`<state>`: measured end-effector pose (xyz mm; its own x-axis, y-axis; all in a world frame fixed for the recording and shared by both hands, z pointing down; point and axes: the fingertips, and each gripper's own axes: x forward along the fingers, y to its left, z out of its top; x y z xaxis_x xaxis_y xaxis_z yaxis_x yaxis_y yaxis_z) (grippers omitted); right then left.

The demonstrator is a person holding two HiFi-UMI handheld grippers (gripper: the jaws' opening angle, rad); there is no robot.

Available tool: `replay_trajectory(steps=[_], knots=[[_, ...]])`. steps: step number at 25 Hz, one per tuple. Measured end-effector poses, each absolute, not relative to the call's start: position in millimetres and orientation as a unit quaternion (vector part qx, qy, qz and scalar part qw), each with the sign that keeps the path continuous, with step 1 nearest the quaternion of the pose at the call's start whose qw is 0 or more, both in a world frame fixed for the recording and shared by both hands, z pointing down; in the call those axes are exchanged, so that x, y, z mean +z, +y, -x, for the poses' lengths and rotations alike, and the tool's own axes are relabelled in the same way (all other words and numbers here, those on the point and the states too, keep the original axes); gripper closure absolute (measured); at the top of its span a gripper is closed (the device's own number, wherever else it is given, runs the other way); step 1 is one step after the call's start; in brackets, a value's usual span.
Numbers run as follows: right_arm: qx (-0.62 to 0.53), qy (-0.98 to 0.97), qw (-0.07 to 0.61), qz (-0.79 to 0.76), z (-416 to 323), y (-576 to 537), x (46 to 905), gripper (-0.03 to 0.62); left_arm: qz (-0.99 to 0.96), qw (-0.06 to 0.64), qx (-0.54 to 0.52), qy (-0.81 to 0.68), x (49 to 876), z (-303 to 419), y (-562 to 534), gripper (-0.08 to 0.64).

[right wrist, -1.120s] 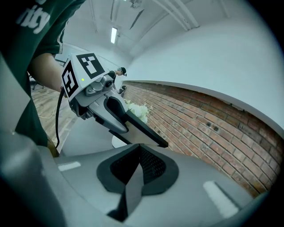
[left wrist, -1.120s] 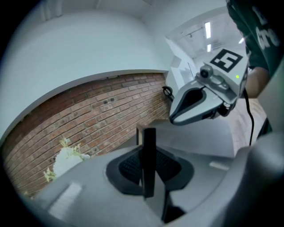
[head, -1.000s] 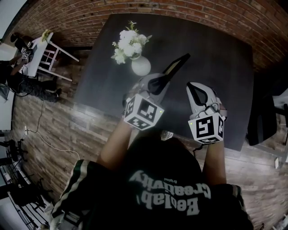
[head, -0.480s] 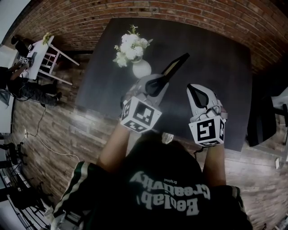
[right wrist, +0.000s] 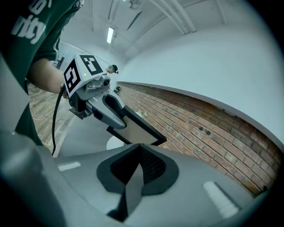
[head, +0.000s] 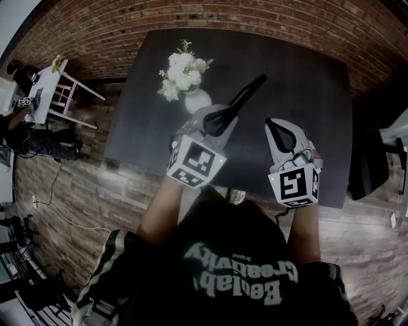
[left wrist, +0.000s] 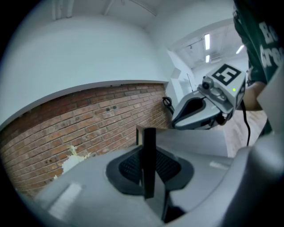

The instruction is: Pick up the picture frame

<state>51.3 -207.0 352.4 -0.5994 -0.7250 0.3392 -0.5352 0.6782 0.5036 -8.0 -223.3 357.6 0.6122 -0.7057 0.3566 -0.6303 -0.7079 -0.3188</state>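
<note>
The black picture frame [head: 247, 97] hangs tilted above the dark table [head: 306, 95], and my left gripper [head: 224, 118] is shut on its lower end. In the left gripper view the frame [left wrist: 149, 159] stands edge-on between the pads. The right gripper view shows its pale face [right wrist: 138, 129] sticking out of the left gripper [right wrist: 119, 120]. My right gripper [head: 275, 127] hovers beside it over the table with nothing in it, its jaws [right wrist: 138, 162] closed together. It also shows at the upper right of the left gripper view, as the right gripper [left wrist: 197, 111].
A white vase of white flowers [head: 191, 89] stands on the table just left of the frame. A brick wall [head: 191, 19] runs behind the table. A white chair [head: 60, 89] stands at far left and a dark chair [head: 373, 172] at right.
My left gripper has risen a little with the frame still in it. The right gripper has stayed where it was.
</note>
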Motion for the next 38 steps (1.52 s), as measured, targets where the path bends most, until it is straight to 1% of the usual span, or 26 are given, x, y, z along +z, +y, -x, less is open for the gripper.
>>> replay_trajectory(steps=[9,19,26,33,38], knots=[[-0.166,-0.862,0.282,-0.386,-40.5,-204.1,348.7,0.586,0.914,0.048,-0.199,0.350,340.7,24.7,-232.3,0.505],[-0.141,-0.854,0.275,-0.418,-25.8,-193.3,339.3,0.586,0.931,0.000,-0.164,0.327,331.1,36.5,-221.2,0.505],[-0.113,-0.860,0.249,-0.430,-11.8,-183.9,334.8,0.586,0.940,-0.025,-0.135,0.311,328.4,45.7,-209.7,0.505],[-0.083,-0.869,0.221,-0.434,-11.2,-189.2,328.9,0.586,0.943,-0.022,-0.130,0.307,322.5,45.0,-209.0,0.505],[-0.091,-0.868,0.222,-0.435,-19.6,-202.0,320.0,0.586,0.942,-0.021,-0.129,0.308,317.6,37.0,-214.7,0.505]])
